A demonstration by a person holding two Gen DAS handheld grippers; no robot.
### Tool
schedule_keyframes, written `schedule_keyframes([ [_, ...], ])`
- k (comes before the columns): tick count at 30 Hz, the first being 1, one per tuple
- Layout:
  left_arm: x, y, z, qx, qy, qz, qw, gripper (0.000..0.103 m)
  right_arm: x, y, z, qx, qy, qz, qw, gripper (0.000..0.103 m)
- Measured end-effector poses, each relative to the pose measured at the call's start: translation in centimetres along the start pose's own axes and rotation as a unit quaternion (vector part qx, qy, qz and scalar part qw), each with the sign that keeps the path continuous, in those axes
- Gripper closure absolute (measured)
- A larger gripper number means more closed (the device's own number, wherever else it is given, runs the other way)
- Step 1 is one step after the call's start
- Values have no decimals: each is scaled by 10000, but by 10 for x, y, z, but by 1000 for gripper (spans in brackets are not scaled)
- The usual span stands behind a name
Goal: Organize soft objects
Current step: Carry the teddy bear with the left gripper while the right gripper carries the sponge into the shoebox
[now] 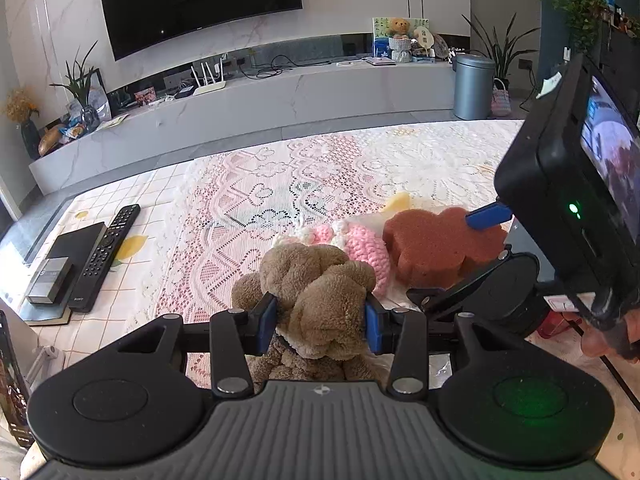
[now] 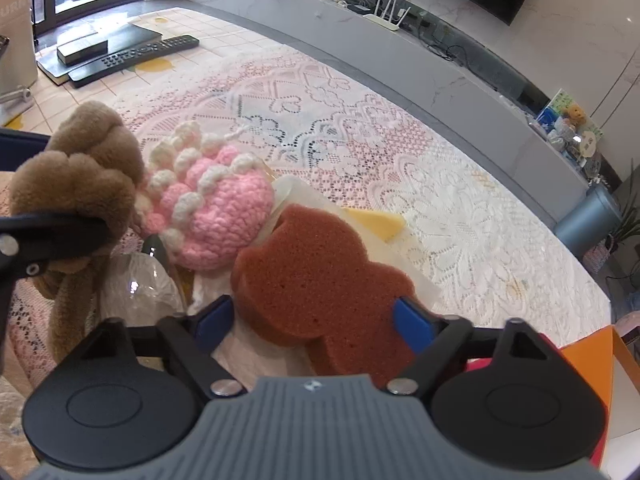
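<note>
A lace tablecloth (image 1: pixel 304 184) covers the table, pale pink and white, filling most of both views. On the far wall hangs a dark television (image 1: pixel 200 0) at about eleven o'clock in the left wrist view, above a long grey marble shelf (image 1: pixel 280 96). At nine o'clock on the table lie a black remote control (image 1: pixel 106 258) and, just beside it, a flat black box (image 1: pixel 78 246) with a small grey case (image 1: pixel 50 280) on top. A grey bin (image 1: pixel 474 86) stands on the floor at two o'clock. The soft things sit in a cluster near the table's near edge. The brown plush toy (image 1: pixel 320 300) is the largest; the left gripper (image 1: pixel 320 322) has its blue pads pressed into the fur on both sides, jaws about half closed and gripping it. At one o'clock from the plush, touching it, lies the pink and white crocheted toy (image 2: pixel 216 208). Next to that, at two o'clock, lies the brown flower-shaped sponge (image 2: pixel 320 276), resting on a pale sheet (image 2: pixel 304 196) with a yellow sponge (image 2: pixel 376 222) peeking out behind. The right gripper (image 2: pixel 316 322) straddles the brown sponge with jaws wide; its right pad seems to touch the sponge's edge while the left stands just clear, though the close view makes contact hard to judge. A crumpled clear plastic bag (image 2: pixel 140 292) lies at eight o'clock from the sponge.
</note>
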State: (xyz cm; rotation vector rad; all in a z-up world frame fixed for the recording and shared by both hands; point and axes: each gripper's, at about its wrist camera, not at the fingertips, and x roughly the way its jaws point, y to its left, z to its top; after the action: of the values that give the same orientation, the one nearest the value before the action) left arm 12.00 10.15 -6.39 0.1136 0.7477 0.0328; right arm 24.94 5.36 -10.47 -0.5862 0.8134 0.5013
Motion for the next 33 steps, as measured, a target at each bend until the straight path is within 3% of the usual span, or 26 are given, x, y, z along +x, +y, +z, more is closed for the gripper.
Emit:
schedule_keyframes([
  [7,-7,0,-1,-29,-71,72,9999,54,-24,6,-1,-92,-316,-93,9994,51],
  [10,-18,-3,0,-15,-162,167,9997,54,-45,5,1,-7,-583,-128,9982,57],
  [14,-39,-8,7,40,-382,282,9989,54,-82,4,3,84,-980,-111,9951,58],
  [22,-78,-21,16,54,-772,259,9967,54,-155,-26,-11,919,-1440,140,9852,58],
  [28,-102,-45,27,219,-1058,-108,9941,54,-206,-55,-39,1286,-1692,-58,9771,58],
  [33,-111,-74,40,327,-1205,-734,9895,54,-234,-92,-77,1770,-1688,-386,9689,57],
])
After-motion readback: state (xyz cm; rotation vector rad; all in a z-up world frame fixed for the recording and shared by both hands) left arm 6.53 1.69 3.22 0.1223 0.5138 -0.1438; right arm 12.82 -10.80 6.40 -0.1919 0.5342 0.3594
